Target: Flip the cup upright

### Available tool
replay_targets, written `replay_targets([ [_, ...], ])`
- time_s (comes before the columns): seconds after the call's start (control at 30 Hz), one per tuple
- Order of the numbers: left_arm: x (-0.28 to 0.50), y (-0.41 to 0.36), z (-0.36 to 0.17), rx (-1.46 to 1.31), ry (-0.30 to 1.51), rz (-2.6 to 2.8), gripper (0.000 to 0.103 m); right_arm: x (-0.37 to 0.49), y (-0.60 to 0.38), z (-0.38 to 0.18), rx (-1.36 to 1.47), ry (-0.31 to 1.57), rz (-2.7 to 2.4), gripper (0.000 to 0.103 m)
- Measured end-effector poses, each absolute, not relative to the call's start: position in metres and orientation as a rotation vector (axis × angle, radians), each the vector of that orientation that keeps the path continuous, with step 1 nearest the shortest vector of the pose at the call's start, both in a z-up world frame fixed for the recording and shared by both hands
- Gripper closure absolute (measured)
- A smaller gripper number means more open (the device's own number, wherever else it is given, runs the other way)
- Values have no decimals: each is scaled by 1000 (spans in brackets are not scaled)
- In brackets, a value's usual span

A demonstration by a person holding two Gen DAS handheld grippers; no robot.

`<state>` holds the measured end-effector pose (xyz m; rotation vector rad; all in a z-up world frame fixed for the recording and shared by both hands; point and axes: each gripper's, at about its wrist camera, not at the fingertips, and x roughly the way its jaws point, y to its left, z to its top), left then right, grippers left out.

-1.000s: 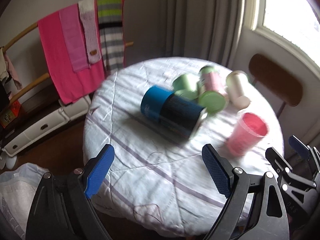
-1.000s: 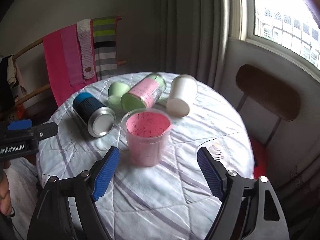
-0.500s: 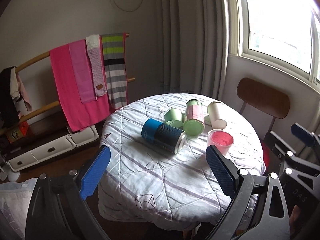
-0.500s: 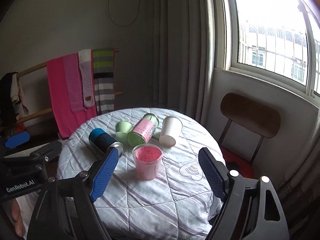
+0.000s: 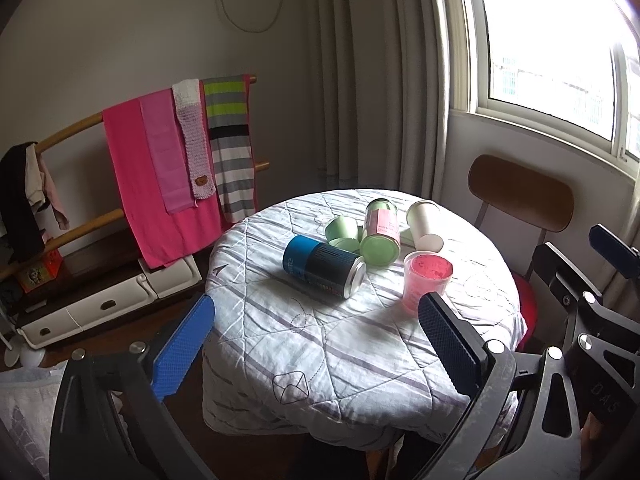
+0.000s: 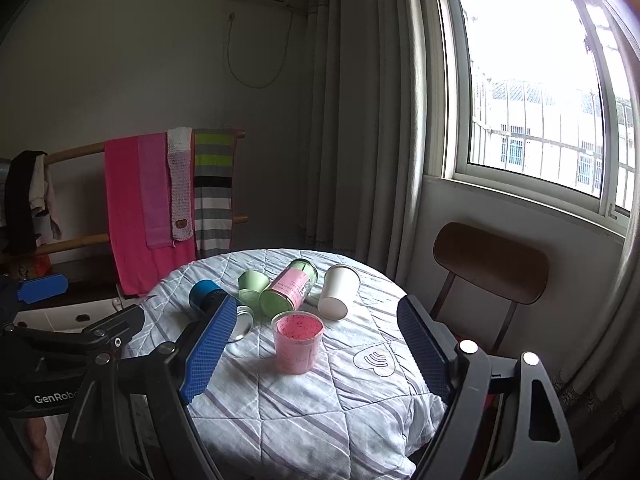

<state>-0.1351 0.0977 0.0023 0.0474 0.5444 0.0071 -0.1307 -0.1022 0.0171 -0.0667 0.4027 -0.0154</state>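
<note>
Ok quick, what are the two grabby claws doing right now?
Left gripper: open, holding nothing, back from the table.
Right gripper: open, holding nothing; the pink cup stands upright beyond it.

Black skeletal-frame left gripper [image 5: 316, 344] and its right twin [image 6: 316, 354] carry blue textured pads on their fingers [image 5: 182, 346], silver screws, and white "GenRobo" lettering. Bare skin shows beneath.

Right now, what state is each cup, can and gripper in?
pink cup: upright, mouth up
white cup: on its side
blue can: on its side
pink-labelled jar: on its side
green cups: tipped over
left gripper: fingers open, empty
right gripper: fingers open, empty
</note>
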Motion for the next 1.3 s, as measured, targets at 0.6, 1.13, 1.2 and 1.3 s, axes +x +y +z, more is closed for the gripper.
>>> replay_targets([
  [0.6,-143,101,-1,40,556,15,0,-139,-102,19,-63,395,-8,19],
  [1.13,-142,101,3,10,523,-18,0,-140,-101,21,-66,392,-7,19],
  [1.2,-141,100,4,8,521,-23,0,-141,-101,22,-67,390,-7,19],
  [1.3,-140,99,4,7,520,-28,0,-141,-100,23,-72,387,-9,19],
])
